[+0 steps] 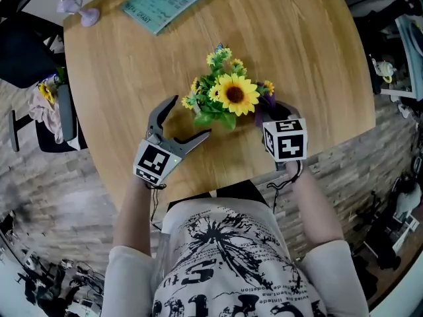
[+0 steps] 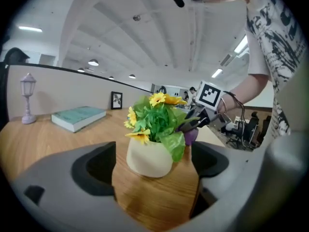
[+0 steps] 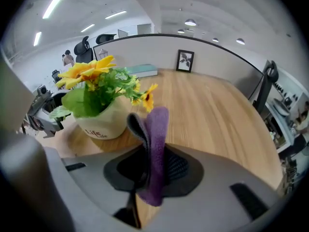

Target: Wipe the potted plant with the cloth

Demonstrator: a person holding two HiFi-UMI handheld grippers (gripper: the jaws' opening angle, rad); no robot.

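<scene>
Far beyond my left fingers, across the wooden table (image 1: 297, 45), I see a small pale lamp ornament (image 1: 79, 8) and a teal book (image 1: 166, 0) lying flat, both well apart from anything I hold.

My left gripper (image 1: 192, 116) has its jaws spread wide with nothing gripped. The potted plant (image 1: 228, 94) stands upright just ahead of those fingertips, in line with the gap between them. Its cream pot (image 2: 149, 153) sits at the mouth of the opening, and neither pad presses on it. One fingertip lies close to the outer leaves; I cannot tell if it brushes them.

On the far side of the plant from my left fingers comes my right gripper (image 3: 152, 168), tipped steeply downward. Its jaws are closed on the purple cloth (image 3: 157, 144), which is pinched between the pads, with a folded end sticking up past the fingertips. From these fingers the pot is just ahead and to the left, its yellow flowers and green leaves hanging over toward the cloth. The cloth's end is near the pot's side, but I cannot make out contact. A framed picture (image 3: 185, 60) stands far past these fingertips by the partition.
</scene>
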